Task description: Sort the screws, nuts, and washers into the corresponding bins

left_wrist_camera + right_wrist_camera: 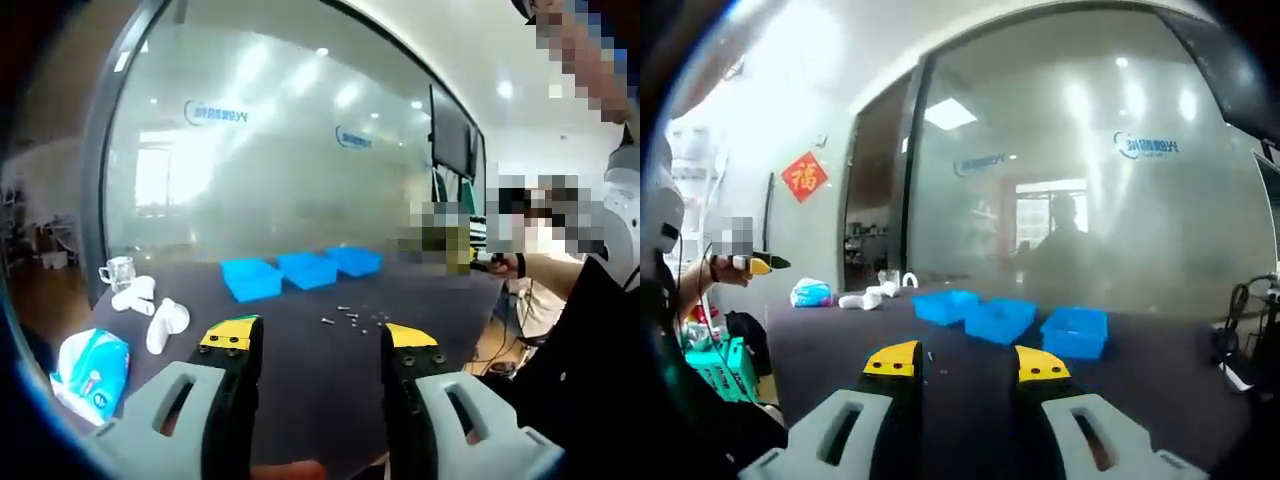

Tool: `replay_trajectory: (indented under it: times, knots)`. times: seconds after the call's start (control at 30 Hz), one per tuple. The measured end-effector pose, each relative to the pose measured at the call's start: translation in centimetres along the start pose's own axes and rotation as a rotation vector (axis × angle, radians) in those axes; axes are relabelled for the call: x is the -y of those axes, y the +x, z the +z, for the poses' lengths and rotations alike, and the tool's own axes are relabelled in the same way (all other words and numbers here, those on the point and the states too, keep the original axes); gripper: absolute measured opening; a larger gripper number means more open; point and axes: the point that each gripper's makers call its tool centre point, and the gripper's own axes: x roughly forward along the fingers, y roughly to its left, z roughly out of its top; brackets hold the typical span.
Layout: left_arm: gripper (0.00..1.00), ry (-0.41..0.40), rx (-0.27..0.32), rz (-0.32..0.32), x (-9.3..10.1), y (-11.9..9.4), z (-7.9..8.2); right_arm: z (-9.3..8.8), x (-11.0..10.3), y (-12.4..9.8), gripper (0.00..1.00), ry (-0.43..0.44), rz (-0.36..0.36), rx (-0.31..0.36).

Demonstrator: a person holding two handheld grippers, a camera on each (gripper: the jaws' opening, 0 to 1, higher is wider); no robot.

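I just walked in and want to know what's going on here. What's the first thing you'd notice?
Three bright blue bins catch the eye first, lined up in a row on the dark table before a big frosted glass wall. Just in front of them lies a scatter of tiny metal parts, waiting to be sorted. The left gripper and right gripper hang open above the table's near side, both empty.

Dark table (300,390) as I see it: three blue bins (300,270) in a row, scattered small hardware (352,318) (types unclear), white fittings (165,325), glass cup (117,270), wipes pack (92,368).
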Motion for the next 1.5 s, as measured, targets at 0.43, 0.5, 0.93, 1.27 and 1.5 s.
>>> replay_trajectory:
  times: [0.43, 0.5, 0.93, 1.27, 1.5]
  knots:
    - [0.47, 0.009, -0.005, -0.016, 0.7, -0.2, 0.0, -1.1, -3.2, 1.0, 0.30, -0.047, 0.142, -0.060]
    - [0.47, 0.008, -0.008, -0.019, 0.7, -0.3, -0.1, -1.4, -4.3, 1.1, 0.30, -0.063, 0.193, -0.077]
    - [0.47, 0.003, -0.017, -0.033, 0.9, -0.2, -0.3, -1.8, -5.8, 1.2, 0.30, -0.084, 0.263, -0.129]
    - [0.47, -0.002, -0.027, -0.036, 0.8, 0.0, -0.7, -2.9, -5.2, 1.9, 0.30, -0.094, 0.259, -0.208]
    - [0.47, -0.001, -0.040, -0.038, 0.8, 0.1, -1.2, -3.0, -5.3, 3.1, 0.30, -0.112, 0.276, -0.254]
